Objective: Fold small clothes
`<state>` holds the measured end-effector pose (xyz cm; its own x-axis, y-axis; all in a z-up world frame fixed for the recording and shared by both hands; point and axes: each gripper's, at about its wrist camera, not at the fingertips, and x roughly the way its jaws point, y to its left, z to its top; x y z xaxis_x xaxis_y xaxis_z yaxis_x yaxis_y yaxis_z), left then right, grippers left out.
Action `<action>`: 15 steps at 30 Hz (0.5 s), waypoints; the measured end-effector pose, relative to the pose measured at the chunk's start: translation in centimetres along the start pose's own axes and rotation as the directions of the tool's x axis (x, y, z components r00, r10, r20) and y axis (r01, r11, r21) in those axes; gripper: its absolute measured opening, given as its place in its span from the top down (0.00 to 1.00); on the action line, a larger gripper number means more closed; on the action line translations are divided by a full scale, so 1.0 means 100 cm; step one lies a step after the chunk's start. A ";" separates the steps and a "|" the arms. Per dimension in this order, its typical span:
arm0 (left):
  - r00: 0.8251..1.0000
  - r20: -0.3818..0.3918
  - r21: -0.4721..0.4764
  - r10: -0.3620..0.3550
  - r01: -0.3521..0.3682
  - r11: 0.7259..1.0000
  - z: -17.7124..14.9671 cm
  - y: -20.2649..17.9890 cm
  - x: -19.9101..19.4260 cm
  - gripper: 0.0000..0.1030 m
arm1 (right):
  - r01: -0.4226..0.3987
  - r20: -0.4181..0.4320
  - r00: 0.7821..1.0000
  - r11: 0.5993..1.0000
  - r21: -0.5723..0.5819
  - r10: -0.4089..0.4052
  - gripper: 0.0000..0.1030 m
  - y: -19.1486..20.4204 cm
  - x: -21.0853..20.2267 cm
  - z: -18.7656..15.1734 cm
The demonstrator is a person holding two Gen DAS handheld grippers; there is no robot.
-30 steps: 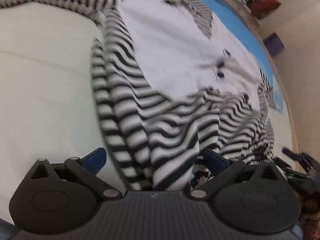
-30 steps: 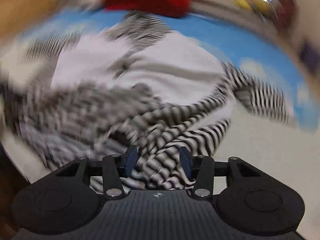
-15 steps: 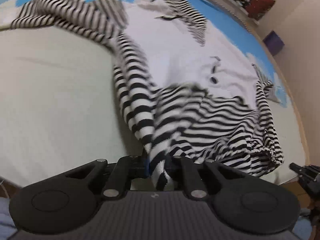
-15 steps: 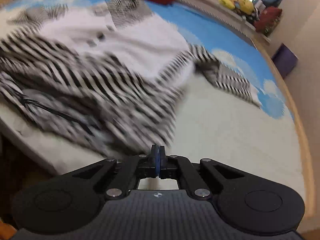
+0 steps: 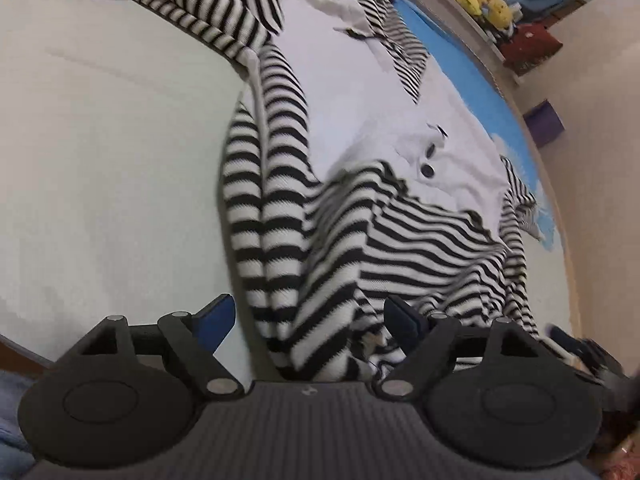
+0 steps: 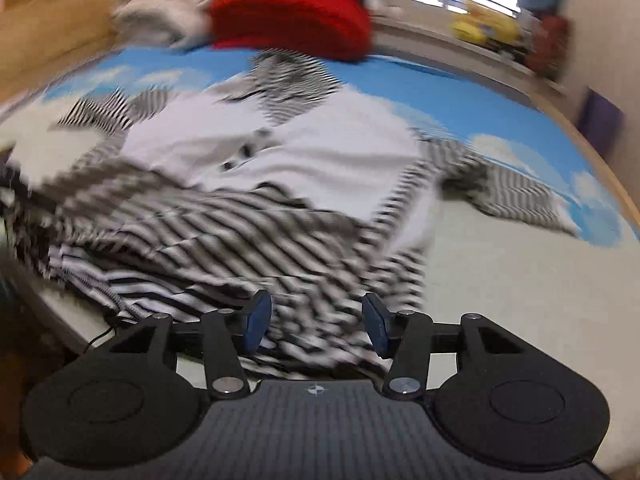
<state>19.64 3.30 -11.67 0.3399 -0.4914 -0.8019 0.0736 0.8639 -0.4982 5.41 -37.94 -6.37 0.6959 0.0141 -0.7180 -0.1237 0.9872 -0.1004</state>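
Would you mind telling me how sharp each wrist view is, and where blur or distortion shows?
Left wrist: mostly sharp, stripes of the striped garment crisp, slight smear at the far right edge; fisheye bends the bed edge. Right wrist: motion blur throughout, stripes and the red cushion smeared; only the gripper body is sharp.

I see the small garment (image 5: 400, 240) spread crumpled on the pale surface: a white body with dark buttons, black-and-white striped sleeves and hem. Its striped lower part is bunched toward me; one sleeve (image 5: 272, 184) runs straight up. The right view's blur probably hides further folds.
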 end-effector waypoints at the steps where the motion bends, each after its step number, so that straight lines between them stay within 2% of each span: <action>1: 1.000 -0.009 -0.001 -0.005 0.005 1.000 -0.001 0.000 0.003 0.17 | 0.008 -0.020 1.000 0.999 -0.053 -0.009 0.49 0.011 0.014 0.000; 2: 1.000 -0.022 0.002 -0.005 0.005 1.000 -0.002 0.000 0.006 0.17 | 0.021 -0.044 0.999 0.995 -0.098 -0.026 0.49 0.020 0.028 -0.002; 3: 0.999 -0.034 0.005 -0.003 0.003 1.000 -0.004 0.000 0.009 0.16 | 0.060 -0.067 0.995 0.988 -0.139 -0.070 0.55 0.028 0.041 -0.006; 4: 0.999 -0.037 0.013 -0.004 0.005 1.000 -0.005 -0.001 0.012 0.15 | 0.117 -0.079 0.988 0.979 -0.166 -0.131 0.71 0.032 0.053 -0.010; 5: 0.999 -0.036 0.025 -0.008 0.008 1.000 -0.006 -0.003 0.013 0.11 | 0.133 -0.097 0.984 0.975 -0.176 -0.152 0.92 0.034 0.056 -0.015; 7: 0.999 -0.040 0.042 -0.015 0.017 0.999 -0.006 -0.006 0.014 0.09 | 0.124 -0.122 0.983 0.983 -0.133 -0.140 0.93 0.026 0.045 -0.012; 8: 0.999 -0.043 0.044 -0.015 0.017 0.999 -0.006 -0.006 0.015 0.09 | 0.107 -0.110 0.987 0.987 -0.123 -0.121 0.93 0.020 0.028 -0.008; 10: 0.998 -0.051 0.039 -0.034 0.036 0.999 -0.006 -0.005 0.017 0.04 | 0.121 -0.086 0.987 0.983 -0.139 -0.134 0.93 0.010 -0.002 -0.008; 12: 0.997 -0.058 0.031 -0.047 0.049 0.998 -0.005 -0.007 0.020 0.02 | 0.101 -0.146 0.982 0.983 -0.155 -0.123 0.93 -0.005 -0.010 -0.022; 14: 0.998 -0.061 0.040 -0.033 0.036 0.999 -0.005 -0.012 0.024 0.02 | 0.053 -0.259 0.962 0.988 -0.145 -0.089 0.92 -0.013 0.007 -0.039; 15: 0.997 -0.065 0.034 -0.039 0.041 0.999 -0.004 -0.014 0.024 0.02 | 0.043 -0.286 0.955 0.991 -0.127 -0.078 0.90 -0.013 0.015 -0.040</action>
<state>19.99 0.90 -13.06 0.2748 -0.5306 -0.8018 0.1189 0.8463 -0.5193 3.77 -39.80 -10.04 0.4719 -0.1086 -0.8749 -0.1828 0.9588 -0.2176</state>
